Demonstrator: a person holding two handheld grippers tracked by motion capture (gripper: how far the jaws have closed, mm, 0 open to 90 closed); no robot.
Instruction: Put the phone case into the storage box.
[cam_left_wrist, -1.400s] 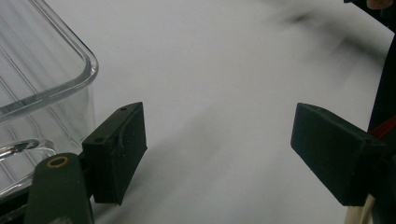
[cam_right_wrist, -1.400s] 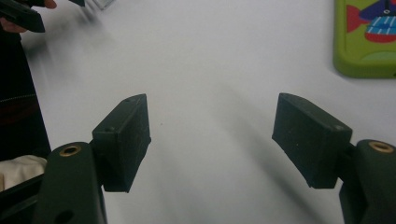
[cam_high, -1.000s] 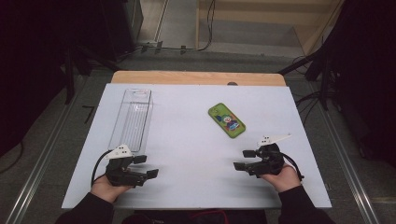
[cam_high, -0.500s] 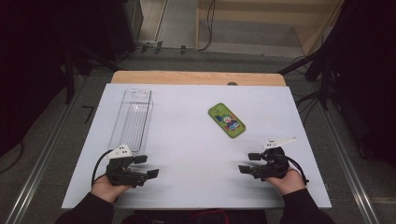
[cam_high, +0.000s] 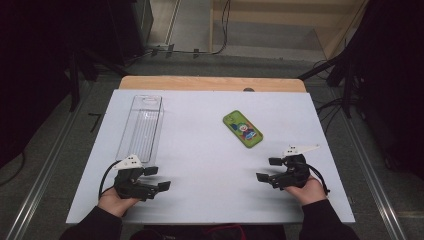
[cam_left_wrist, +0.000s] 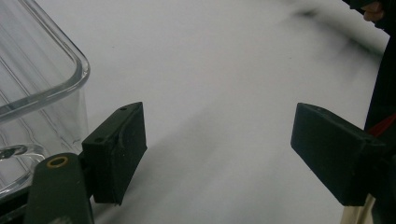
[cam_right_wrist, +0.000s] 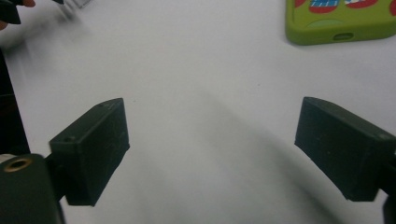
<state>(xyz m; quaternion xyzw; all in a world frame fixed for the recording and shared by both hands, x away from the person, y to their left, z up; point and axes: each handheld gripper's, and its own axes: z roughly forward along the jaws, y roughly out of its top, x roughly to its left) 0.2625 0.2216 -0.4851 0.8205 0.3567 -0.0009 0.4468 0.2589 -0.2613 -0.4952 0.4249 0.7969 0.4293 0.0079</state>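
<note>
Just ahead of our left gripper, whose jaws are standing wide with nothing between them, we are facing the clear plastic bin: light, rigid, slick-walled, best pinched over its near rim. Ahead of our right gripper, whose empty jaws have just been opening, the green phone case is lying flat; we judge it rubbery and grippy, best taken by its long edges.
</note>
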